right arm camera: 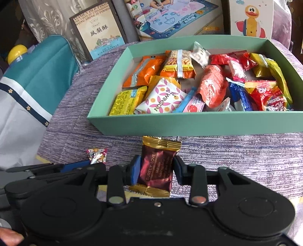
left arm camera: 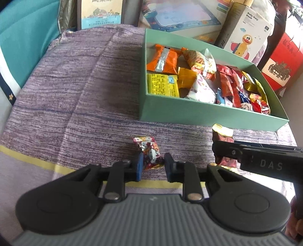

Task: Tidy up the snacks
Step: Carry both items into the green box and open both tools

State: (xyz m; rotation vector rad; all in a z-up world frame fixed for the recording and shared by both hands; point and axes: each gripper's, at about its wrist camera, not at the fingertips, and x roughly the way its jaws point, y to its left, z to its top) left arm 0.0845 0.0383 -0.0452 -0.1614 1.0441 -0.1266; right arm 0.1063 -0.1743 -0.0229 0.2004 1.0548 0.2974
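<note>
The right gripper (right arm camera: 157, 171) is clamped on a maroon and gold snack packet (right arm camera: 157, 168), held upright just in front of the near wall of the green box (right arm camera: 189, 123). The left gripper (left arm camera: 152, 166) is narrowed around a small patterned candy (left arm camera: 150, 153); its blue pad touches the wrapper on one side, while contact on the other side cannot be told. This candy sits near the tabletop's front edge, by the yellow stripe of the purple cloth (left arm camera: 75, 94). The box stands toward the tabletop's far right, filled with mixed wrapped snacks (right arm camera: 189, 85). Toy cartons (right arm camera: 250, 17) stand behind it
</note>
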